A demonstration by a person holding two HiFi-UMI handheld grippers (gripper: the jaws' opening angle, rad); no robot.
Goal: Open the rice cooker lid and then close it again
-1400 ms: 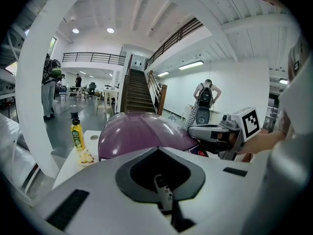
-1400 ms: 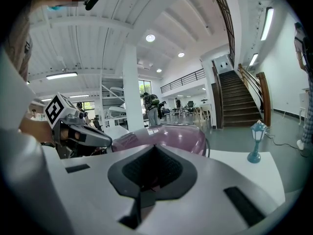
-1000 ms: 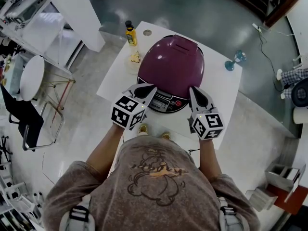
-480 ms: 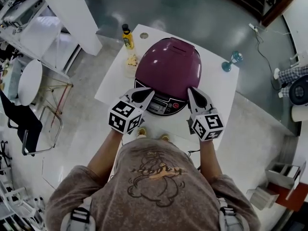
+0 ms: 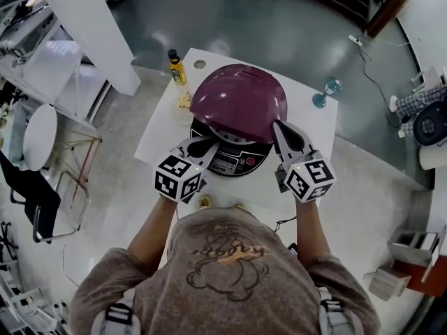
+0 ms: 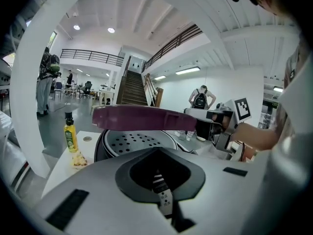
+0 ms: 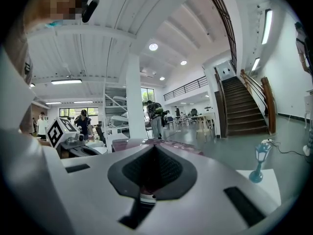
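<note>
The rice cooker stands on a white table. Its purple lid is partly raised, and a dark gap shows above the control panel. My right gripper is shut, its tips at the lid's front right edge; the lid lies just beyond them in the right gripper view. My left gripper is shut and rests against the cooker's front left by the panel. In the left gripper view the lid hovers over the perforated inner plate.
A yellow oil bottle and a small yellowish object stand left of the cooker. A blue goblet-shaped ornament sits at the table's far right corner. A white pillar and a chair are to the left.
The lid was closed and has now swung up at the front. My right gripper rose with its edge. The left gripper stayed by the cooker's front.
</note>
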